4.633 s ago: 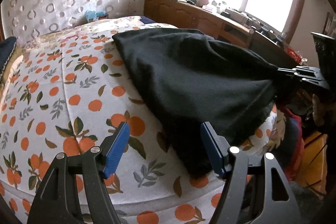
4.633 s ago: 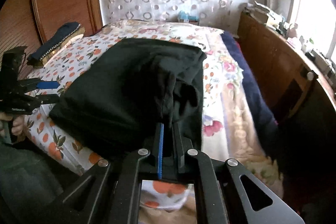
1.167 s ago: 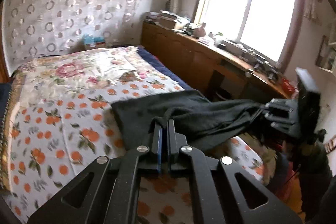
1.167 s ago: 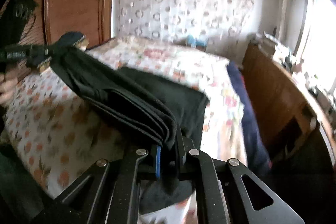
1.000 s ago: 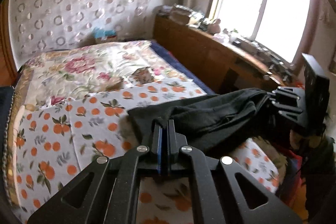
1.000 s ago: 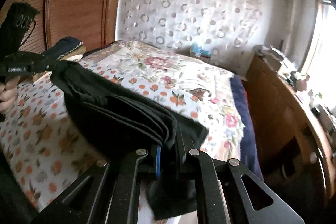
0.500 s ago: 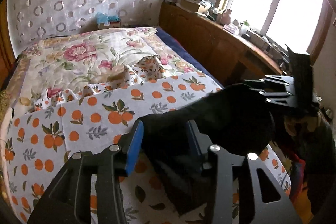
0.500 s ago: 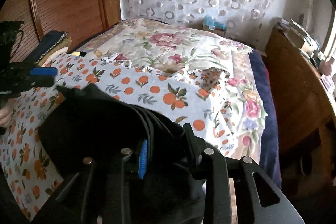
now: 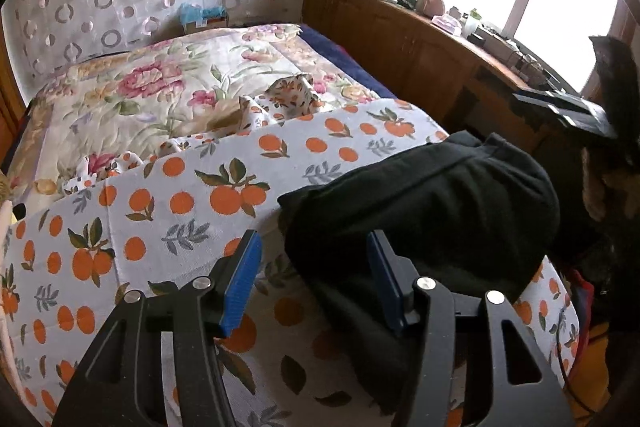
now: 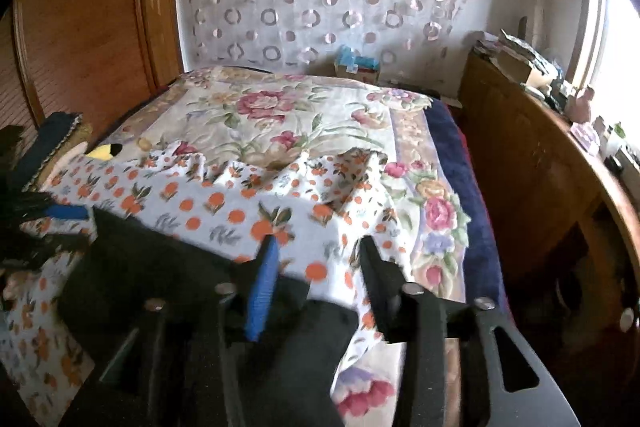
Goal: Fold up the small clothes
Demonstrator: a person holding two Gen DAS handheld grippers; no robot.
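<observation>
A black garment (image 9: 432, 211) lies folded in a thick bundle on the orange-print sheet (image 9: 200, 195) near the bed's front edge. My left gripper (image 9: 316, 267) is open, its right finger touching the bundle's near edge. In the right wrist view the garment (image 10: 168, 275) lies under and left of my right gripper (image 10: 316, 255), which is open and empty above it. The right gripper also shows in the left wrist view (image 9: 568, 107), and the left gripper in the right wrist view (image 10: 60, 215).
A floral quilt (image 10: 280, 115) covers the far half of the bed, with a dark blue blanket (image 10: 460, 163) along its right side. A wooden sideboard (image 9: 420, 43) with clutter runs under the window. A wooden headboard (image 10: 88, 27) and pillow (image 10: 52, 139) lie left.
Both grippers held the black garment up shut, lowered it to the sheet, then opened and released it. It now rests as a folded bundle; the right gripper has drawn back.
</observation>
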